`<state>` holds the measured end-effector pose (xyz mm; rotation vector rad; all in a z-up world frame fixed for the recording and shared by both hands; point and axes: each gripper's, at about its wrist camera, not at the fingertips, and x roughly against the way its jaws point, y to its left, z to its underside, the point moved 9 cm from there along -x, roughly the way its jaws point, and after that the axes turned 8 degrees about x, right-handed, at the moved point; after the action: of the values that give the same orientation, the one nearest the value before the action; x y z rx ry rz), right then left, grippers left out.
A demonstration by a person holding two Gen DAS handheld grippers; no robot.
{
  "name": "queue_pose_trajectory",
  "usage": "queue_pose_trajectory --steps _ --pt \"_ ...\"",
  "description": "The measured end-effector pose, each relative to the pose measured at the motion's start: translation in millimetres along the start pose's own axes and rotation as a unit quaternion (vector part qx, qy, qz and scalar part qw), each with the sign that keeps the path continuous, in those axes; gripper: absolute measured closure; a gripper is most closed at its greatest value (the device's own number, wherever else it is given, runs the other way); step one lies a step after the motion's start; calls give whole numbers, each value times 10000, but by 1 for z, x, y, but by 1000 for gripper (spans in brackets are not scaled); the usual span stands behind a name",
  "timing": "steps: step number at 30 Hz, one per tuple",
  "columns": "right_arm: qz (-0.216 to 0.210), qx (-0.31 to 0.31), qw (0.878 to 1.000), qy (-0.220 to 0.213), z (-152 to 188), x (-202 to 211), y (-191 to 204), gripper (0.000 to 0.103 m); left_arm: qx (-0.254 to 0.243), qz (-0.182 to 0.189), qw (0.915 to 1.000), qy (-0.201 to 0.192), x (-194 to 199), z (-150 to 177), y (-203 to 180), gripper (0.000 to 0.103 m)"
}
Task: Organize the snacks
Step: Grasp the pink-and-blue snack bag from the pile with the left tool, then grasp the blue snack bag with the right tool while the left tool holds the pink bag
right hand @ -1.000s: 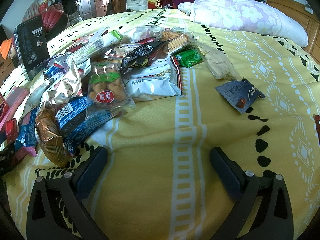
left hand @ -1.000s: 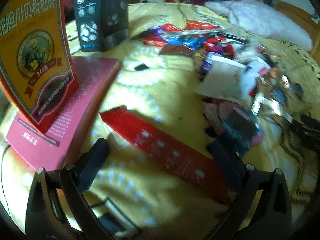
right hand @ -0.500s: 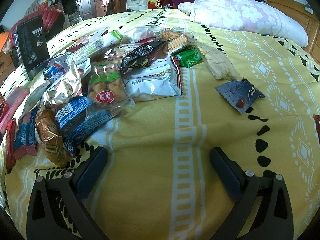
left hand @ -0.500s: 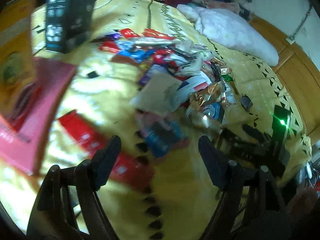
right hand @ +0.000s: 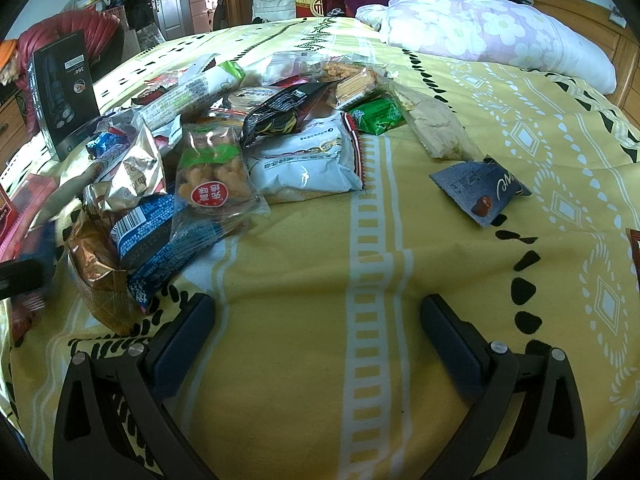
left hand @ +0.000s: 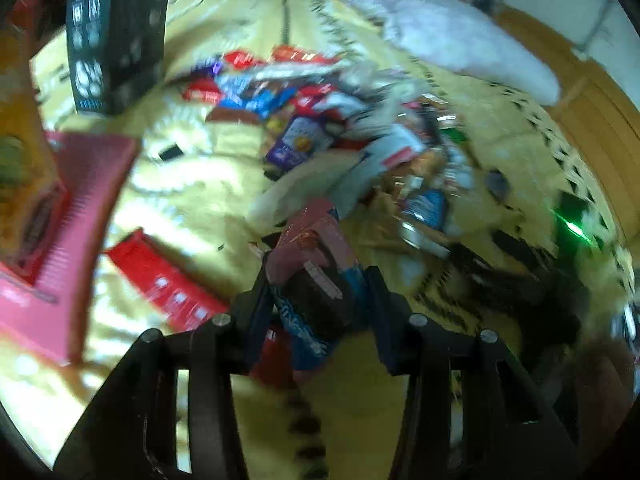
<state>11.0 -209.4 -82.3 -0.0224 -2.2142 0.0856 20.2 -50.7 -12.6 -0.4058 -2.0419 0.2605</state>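
Note:
Snack packets are heaped in a pile (right hand: pixel 240 140) on the yellow bedspread (right hand: pixel 320 280); the left wrist view shows the same pile (left hand: pixel 340 120), blurred. My left gripper (left hand: pixel 318 276) has its jaws closing on a pink and blue snack packet (left hand: pixel 316 240), whose sides touch both pads, at the pile's near edge. A long red packet (left hand: pixel 160 280) lies flat just left of it. My right gripper (right hand: pixel 316 312) stands open over bare bedspread, nothing between its fingers, with the pile ahead and to its left.
A pink box (left hand: pixel 80 200) and a black carton (left hand: pixel 116 32) stand left of the pile; the black carton (right hand: pixel 64 92) also shows far left. A grey chocolate packet (right hand: pixel 480 192) lies alone on the right. A floral pillow (right hand: pixel 480 28) sits at the headboard.
My left gripper swung right from the long red packet to the pile's edge, and its jaws narrowed around the pink and blue packet. The right gripper stayed still.

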Motion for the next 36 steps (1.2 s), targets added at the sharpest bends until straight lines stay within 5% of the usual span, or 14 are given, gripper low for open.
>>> queue_pose_trajectory --steps 5,15,18,22,24,25,27,33,36 --pt "27 21 10000 15 0 0 0 0 -98 202 9996 -183 43 6 6 58" --pt "-75 65 9998 189 -8 -8 1 0 37 310 9993 -205 60 12 24 58" --pt "-741 -463 9952 445 -17 7 1 0 153 365 9991 -176 60 16 31 58" --pt "-1275 -1291 9833 -120 -38 52 14 4 177 509 9983 -227 60 14 29 58" --pt "-1591 -1317 9784 117 -39 48 40 12 224 583 9978 -227 60 12 30 58" --pt "-1672 -1269 9773 277 -39 40 53 26 231 604 9976 -227 61 11 31 58" --pt "-1559 -1296 9778 532 -38 21 64 33 249 621 9975 -226 61 10 33 58" --pt "-1393 -1396 9782 649 -53 -3 74 27 366 741 9965 -156 58 9 34 58" --pt "-1263 -975 9850 663 -51 -12 78 30 326 821 9960 -141 57 9 26 58"
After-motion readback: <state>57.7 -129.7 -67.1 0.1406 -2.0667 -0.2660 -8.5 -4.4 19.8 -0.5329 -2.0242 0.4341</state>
